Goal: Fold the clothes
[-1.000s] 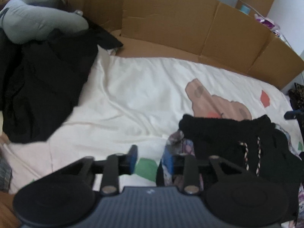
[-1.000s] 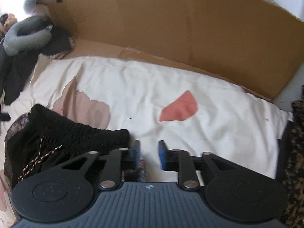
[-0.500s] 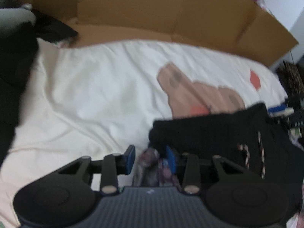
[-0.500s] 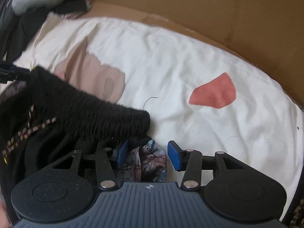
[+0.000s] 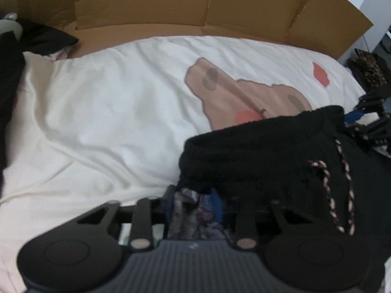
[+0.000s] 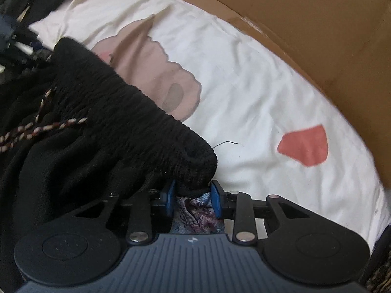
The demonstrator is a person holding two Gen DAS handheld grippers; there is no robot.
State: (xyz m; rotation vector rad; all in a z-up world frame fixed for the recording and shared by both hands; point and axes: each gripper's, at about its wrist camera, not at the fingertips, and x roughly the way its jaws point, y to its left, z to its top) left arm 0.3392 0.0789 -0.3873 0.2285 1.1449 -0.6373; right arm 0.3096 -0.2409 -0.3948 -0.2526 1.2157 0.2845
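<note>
Change since earlier frames: both grippers are now sitting lower and closer over the black garment (image 5: 256, 151); their jaws have just been closing, with cloth between them in both views.
Left gripper (image 5: 193, 204): pinching a bunch of patterned fabric (image 5: 188, 210) under the left end of the ribbed waistband (image 5: 220, 161); blur is hiding exact pad contact.
Right gripper (image 6: 191, 196): pressing its blue pads (image 6: 216, 200) onto the waistband's right corner, patterned fabric showing just beneath.
Garment location: lying on the cream bedsheet (image 5: 110, 112), lower right of the left view, lower left of the right view; cardboard wall (image 5: 171, 2) standing behind the bed.
Handling: the knit is looking soft, light and limp, likely sagging between the two holds; the elastic band is the firmest part.
Hold points: the two waistband corners are serving best; the braided drawcord (image 5: 342, 195) is dangling loose and may snag.
Risk: the patterned layer may be lifting together with the black one.
</note>
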